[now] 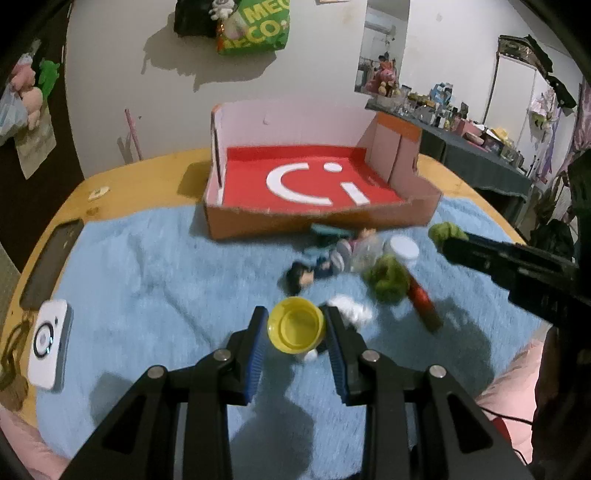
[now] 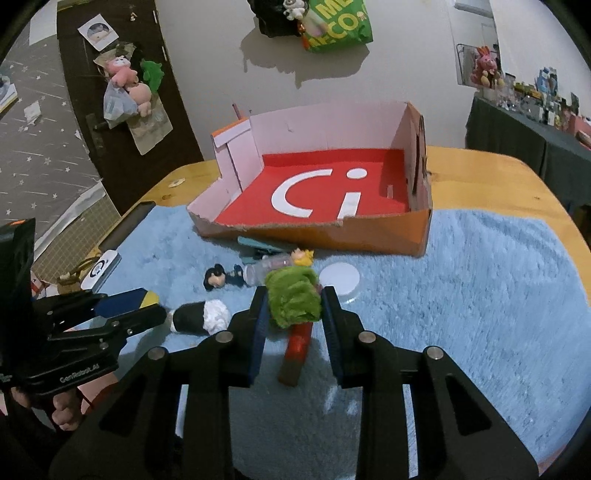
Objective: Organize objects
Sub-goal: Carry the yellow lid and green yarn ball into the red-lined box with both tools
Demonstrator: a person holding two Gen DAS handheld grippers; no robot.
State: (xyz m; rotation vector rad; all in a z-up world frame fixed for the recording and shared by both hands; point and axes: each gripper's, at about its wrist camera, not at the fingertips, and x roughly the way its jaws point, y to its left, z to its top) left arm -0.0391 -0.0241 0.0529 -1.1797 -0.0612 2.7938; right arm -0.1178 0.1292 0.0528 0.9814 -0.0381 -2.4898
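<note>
Left hand-held gripper (image 1: 296, 329) clamping yellow cap (image 1: 296, 328), right hand-held gripper (image 2: 294, 302) pinching fuzzy green toy (image 2: 293, 297), above blue towel (image 2: 461, 295)

Yellow cap (image 1: 297, 326) and green fluff (image 2: 293, 297), both clamped.

A home room: plush toys (image 2: 127, 83) hang on the door, knick-knacks crowd a side table (image 1: 476, 147).

White wall (image 2: 388, 85) behind the wooden bench (image 2: 480, 166), which carries a blue fleece cloth (image 2: 461, 288); a green bag (image 2: 340, 26) hangs on the wall and casts a hard shadow. Dark door (image 2: 85, 110) at left holds plush toys (image 2: 129, 81). A dark-draped side table (image 1: 480, 158) at right is cluttered with small items.
</note>
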